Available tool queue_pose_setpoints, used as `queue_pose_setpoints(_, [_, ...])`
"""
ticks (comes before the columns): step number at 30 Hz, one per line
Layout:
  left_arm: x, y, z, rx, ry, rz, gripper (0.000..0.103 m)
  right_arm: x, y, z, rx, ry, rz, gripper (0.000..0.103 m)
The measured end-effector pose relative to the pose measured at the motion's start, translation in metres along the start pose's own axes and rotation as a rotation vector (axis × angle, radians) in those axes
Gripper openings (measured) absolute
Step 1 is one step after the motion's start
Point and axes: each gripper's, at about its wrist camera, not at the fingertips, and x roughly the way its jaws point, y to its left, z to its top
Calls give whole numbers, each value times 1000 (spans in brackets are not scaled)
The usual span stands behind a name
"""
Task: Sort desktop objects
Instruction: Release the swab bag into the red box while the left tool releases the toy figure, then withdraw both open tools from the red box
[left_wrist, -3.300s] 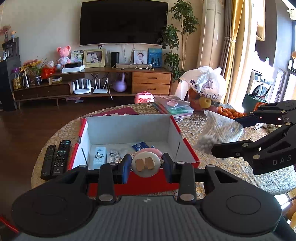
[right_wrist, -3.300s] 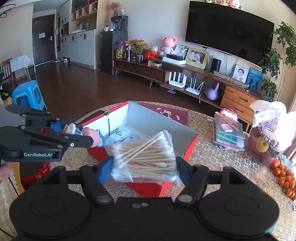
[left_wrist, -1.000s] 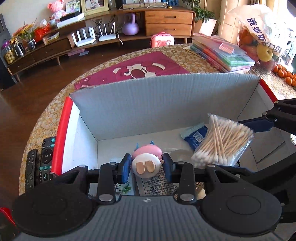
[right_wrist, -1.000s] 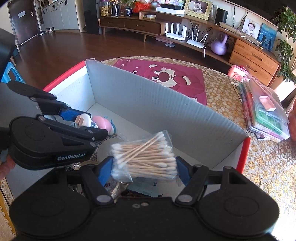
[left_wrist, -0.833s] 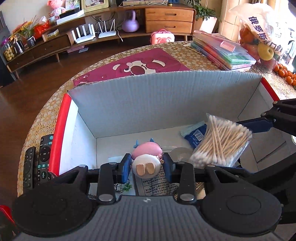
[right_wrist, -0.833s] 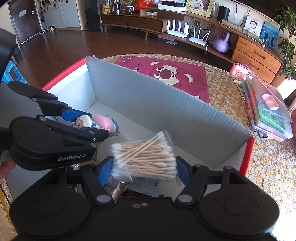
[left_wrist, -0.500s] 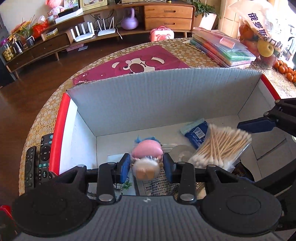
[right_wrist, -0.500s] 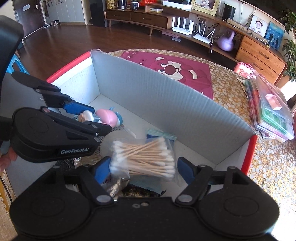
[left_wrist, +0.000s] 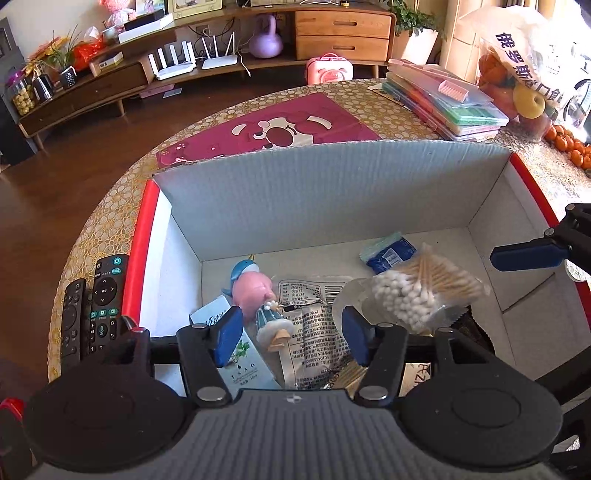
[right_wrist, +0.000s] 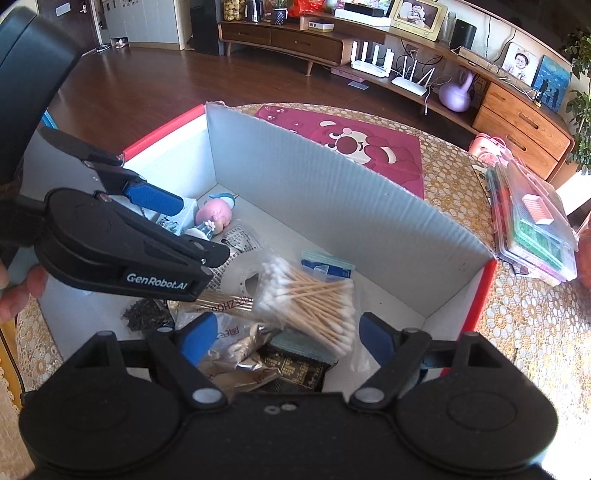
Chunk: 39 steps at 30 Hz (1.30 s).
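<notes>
Red-rimmed cardboard box (left_wrist: 332, 192) sits on the counter (left_wrist: 110, 221), open at the top. Inside: pink-headed doll (left_wrist: 258, 295) lying on the floor of the box, bag of cotton swabs (left_wrist: 417, 288) resting atop foil packets (right_wrist: 236, 354), a blue sachet (left_wrist: 391, 253), and a white carton (left_wrist: 236, 354) at the near left. Left gripper (left_wrist: 291, 336) spread, empty, just above the doll. Right gripper (right_wrist: 282, 338) spread, empty, over the swabs. Two remotes (left_wrist: 92, 310) lie outside, beside the box's left wall.
</notes>
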Motion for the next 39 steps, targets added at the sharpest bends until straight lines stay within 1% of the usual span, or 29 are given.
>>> queue_pose_setpoints(11, [-39, -6, -7, 13, -43, 7, 58, -33, 5, -6, 2, -34, -13, 84])
queue_pose_setpoints(17, [-58, -9, -17, 15, -55, 2, 58, -53, 9, -14, 1, -68, -6, 89])
queue_pose_setpoints(20, [-68, -11, -23, 15, -68, -1, 64, -63, 11, -19, 0, -83, 0, 91])
queue_pose_setpoints(22, [-75, -13, -28, 16, -75, -6, 66, -69, 12, -22, 0, -90, 0, 92])
queue_pose_setpoints(24, [-81, -15, -32, 13, -81, -5, 70, -74, 14, -25, -3, -97, 7, 94])
queue_pose_setpoints(27, [-90, -17, -37, 3, -90, -6, 74, -83, 17, -31, -17, -114, 11, 95])
queue_pose_setpoints(32, [-105, -21, -46, -45, -96, -34, 82, -98, 21, -41, -17, -141, 7, 96])
queue_pose_setpoints(34, [-111, -24, -49, -49, -105, -48, 84, -105, 22, -47, -21, -157, 7, 99])
queue_pose_setpoints(39, [-123, -31, -59, -54, -120, -58, 92, -120, 26, -59, -25, -186, 12, 100])
